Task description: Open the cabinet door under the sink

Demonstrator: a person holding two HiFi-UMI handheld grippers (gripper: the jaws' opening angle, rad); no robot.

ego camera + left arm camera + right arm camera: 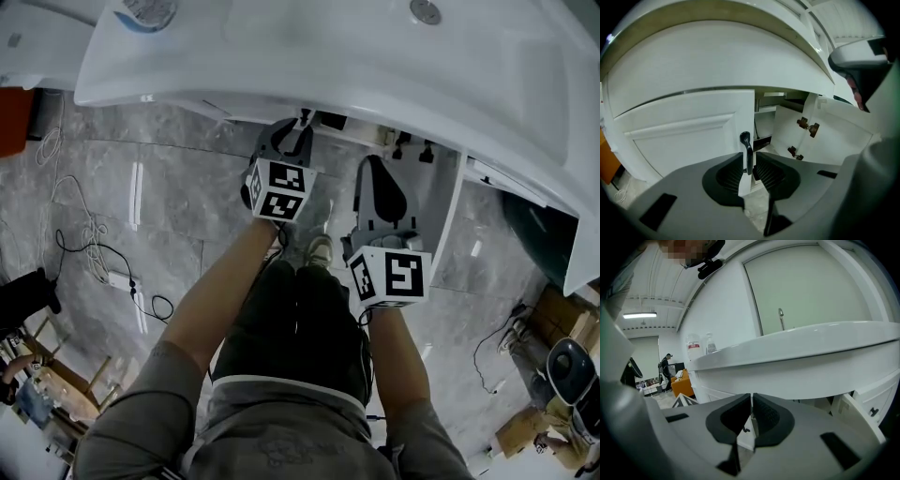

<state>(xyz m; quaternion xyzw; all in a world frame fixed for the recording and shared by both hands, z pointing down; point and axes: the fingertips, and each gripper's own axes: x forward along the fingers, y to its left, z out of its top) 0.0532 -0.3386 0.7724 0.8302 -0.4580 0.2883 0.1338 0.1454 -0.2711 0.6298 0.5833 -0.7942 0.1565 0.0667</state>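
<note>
Black slim bar handle [747, 149] stands upright on the white panelled cabinet door [684, 136], pinched between jaws of the left gripper [749, 158]; right gripper [752, 398] empty, jaws together.

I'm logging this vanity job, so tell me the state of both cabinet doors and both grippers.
Left cabinet door: looks shut.
Right cabinet door: swung wide open.
Left gripper: closed on the left door's handle.
Right gripper: jaws together, empty.
</note>
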